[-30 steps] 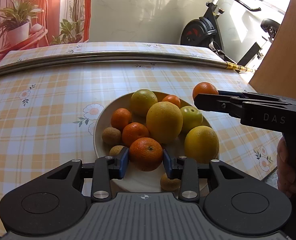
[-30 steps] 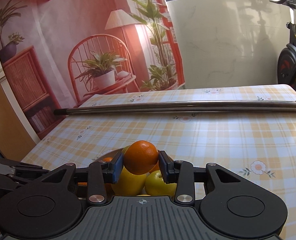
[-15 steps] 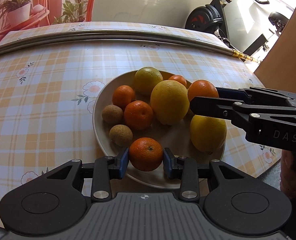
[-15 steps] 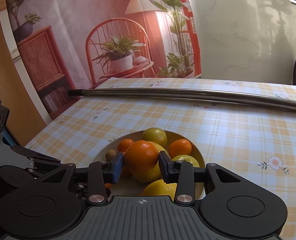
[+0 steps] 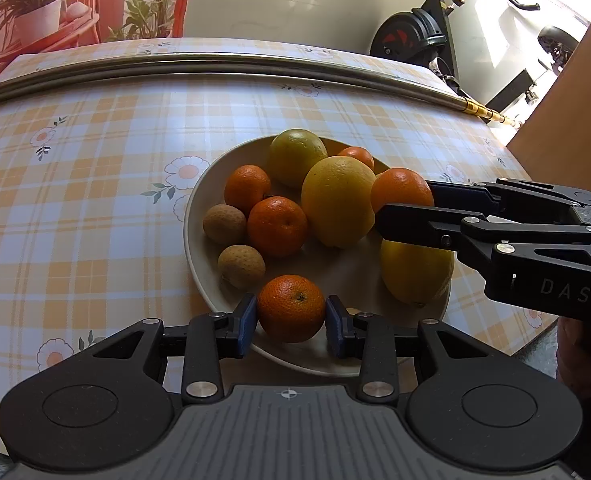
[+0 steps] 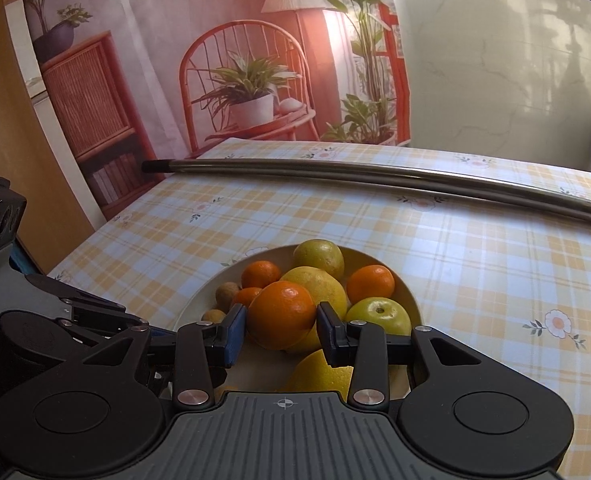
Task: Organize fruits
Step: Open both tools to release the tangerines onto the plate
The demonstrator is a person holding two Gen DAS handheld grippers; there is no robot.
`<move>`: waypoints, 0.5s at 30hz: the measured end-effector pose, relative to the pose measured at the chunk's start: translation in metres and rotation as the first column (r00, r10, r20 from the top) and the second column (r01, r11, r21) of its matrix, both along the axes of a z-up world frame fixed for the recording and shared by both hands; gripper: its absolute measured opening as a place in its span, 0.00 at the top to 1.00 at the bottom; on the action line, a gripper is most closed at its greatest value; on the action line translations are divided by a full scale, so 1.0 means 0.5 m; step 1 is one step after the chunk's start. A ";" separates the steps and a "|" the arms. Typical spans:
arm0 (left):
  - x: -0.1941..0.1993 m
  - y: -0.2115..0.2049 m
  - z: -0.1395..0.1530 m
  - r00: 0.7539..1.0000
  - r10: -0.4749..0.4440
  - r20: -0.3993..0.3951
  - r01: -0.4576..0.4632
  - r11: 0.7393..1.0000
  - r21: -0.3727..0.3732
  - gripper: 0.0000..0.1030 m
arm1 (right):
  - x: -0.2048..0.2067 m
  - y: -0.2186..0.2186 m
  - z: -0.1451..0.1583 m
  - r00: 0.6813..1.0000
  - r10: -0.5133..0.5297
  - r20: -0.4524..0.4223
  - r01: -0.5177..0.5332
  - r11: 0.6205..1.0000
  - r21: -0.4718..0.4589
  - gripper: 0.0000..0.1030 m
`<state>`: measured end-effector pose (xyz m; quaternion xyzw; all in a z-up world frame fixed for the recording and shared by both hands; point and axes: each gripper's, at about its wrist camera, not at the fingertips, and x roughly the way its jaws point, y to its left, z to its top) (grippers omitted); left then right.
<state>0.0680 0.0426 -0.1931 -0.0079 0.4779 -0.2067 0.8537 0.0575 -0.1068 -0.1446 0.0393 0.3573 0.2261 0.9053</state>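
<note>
Left wrist view first: the left gripper is clamped on a mandarin, blue pads pressed to either side, hanging just over the near rim of the bowl. That looks like a delivery hold, fruit poised above the one bare patch of bowl floor. Around it in the bowl: two brown longans on the left, two more mandarins beside them, a big yellow citrus in the middle, a greenish one behind. Coming in from the right edge, the right gripper carries an orange over the big citrus and a second yellow fruit. That arm crosses the bowl's right half, so the left has only the near-left gap to work with.

Right wrist view: the right gripper is squeezed tight on that orange, held above the pile. Below sit a green apple and a mandarin to the right; the pile looks crowded, so a dropped orange could roll. The left gripper's black body crowds the lower left. Well behind the bowl, a steel rod lies across the checked tablecloth, clear of both hands.
</note>
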 end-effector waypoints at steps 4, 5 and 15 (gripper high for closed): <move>0.001 -0.001 0.000 1.000 -0.011 0.000 0.011 1.000 -0.005 0.63 | -0.001 0.000 -0.002 1.000 -0.002 0.004 0.002 1.000 -0.001 0.66; 0.000 -0.003 0.000 1.000 -0.018 0.003 0.018 1.000 -0.005 0.63 | -0.001 -0.003 -0.003 1.000 -0.001 0.004 0.001 1.000 0.001 0.66; -0.002 0.005 0.007 0.999 -0.030 0.013 0.030 0.999 -0.031 0.62 | 0.001 -0.003 -0.006 1.000 0.009 -0.003 -0.009 1.000 -0.002 0.66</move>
